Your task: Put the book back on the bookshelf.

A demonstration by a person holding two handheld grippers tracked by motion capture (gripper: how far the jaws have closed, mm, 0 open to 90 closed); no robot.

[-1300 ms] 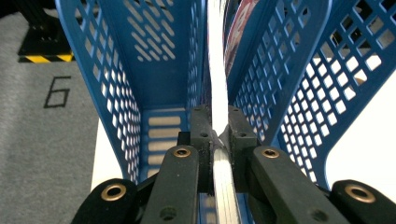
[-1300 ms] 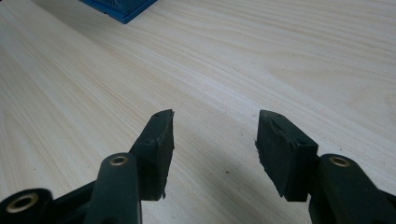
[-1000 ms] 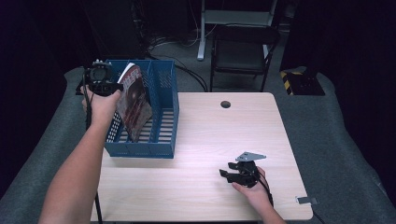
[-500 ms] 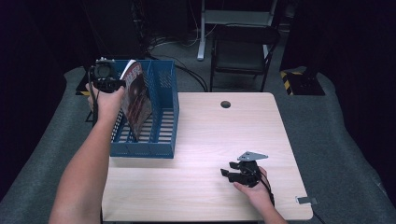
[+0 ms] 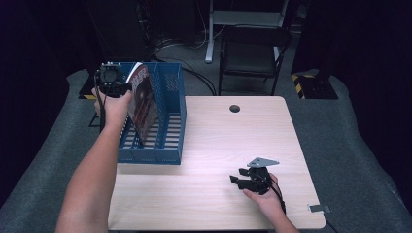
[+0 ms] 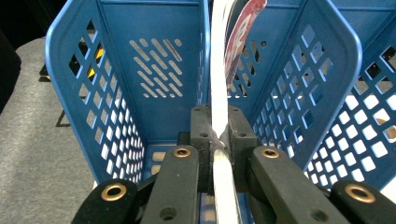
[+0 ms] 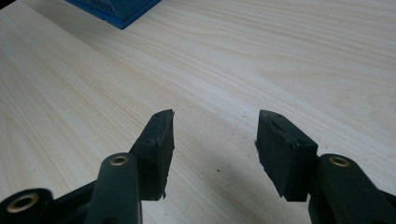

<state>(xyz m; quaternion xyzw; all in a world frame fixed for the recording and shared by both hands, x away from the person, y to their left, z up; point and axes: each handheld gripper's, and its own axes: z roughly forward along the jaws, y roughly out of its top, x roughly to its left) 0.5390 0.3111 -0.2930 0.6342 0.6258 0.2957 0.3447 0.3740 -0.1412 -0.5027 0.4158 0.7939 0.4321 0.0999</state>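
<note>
A blue perforated file rack (image 5: 167, 121) stands on the left part of the light wood table (image 5: 228, 141). A magazine with a dark red cover (image 5: 144, 99) stands tilted in one of the rack's slots. My left gripper (image 5: 127, 86) is shut on the magazine's upper edge; in the left gripper view its jaws pinch the white page edges of the magazine (image 6: 219, 70) above the rack (image 6: 121, 84). My right gripper (image 5: 239, 180) rests low on the table near the front right and is open, with bare wood between the jaws (image 7: 215, 135).
A round cable hole (image 5: 234, 108) sits at the table's far middle. A dark chair (image 5: 252, 53) and cables stand on the floor behind. A small metal clip (image 5: 318, 208) lies at the table's front right corner. A corner of the rack (image 7: 116, 9) shows far off.
My left hand has carried the magazine a little farther back and more upright within the rack. The right gripper has stayed in place.
</note>
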